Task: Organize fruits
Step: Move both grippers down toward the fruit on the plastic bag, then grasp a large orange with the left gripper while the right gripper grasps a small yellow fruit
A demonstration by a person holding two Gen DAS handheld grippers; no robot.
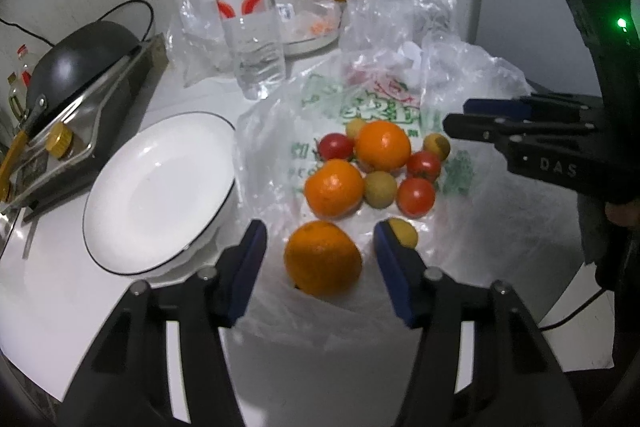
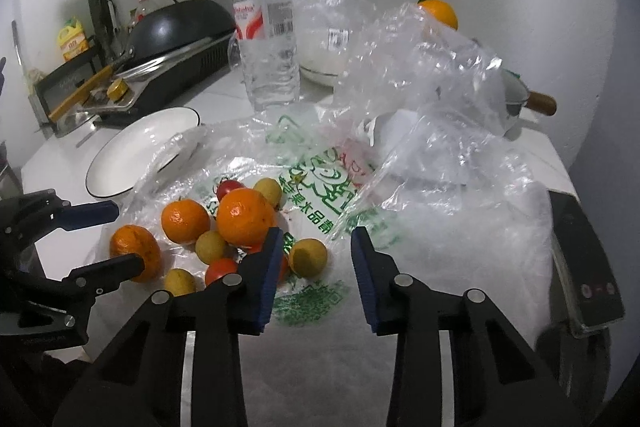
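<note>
On the plastic bag point(image 1: 360, 107), left gripper point(image 1: 320, 247) wide around an orange point(image 1: 322, 263), right gripper point(image 2: 314, 251) wide, hiding a tomato point(image 2: 285, 267).

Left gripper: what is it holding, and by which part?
Nothing: the left gripper is open, its fingers either side of the nearest orange, not yet closed on it.

Orange tangerines point(image 1: 323, 258), red tomatoes point(image 1: 416, 196), green-printed clear bag point(image 1: 372, 107), black-rimmed white plate point(image 1: 160, 191)

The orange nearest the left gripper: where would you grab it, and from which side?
Grip the orange across its widest middle, coming straight ahead along the fingers. The left gripper is open with a pad on each side; the fruit is round and nothing crowds its flanks.
</note>
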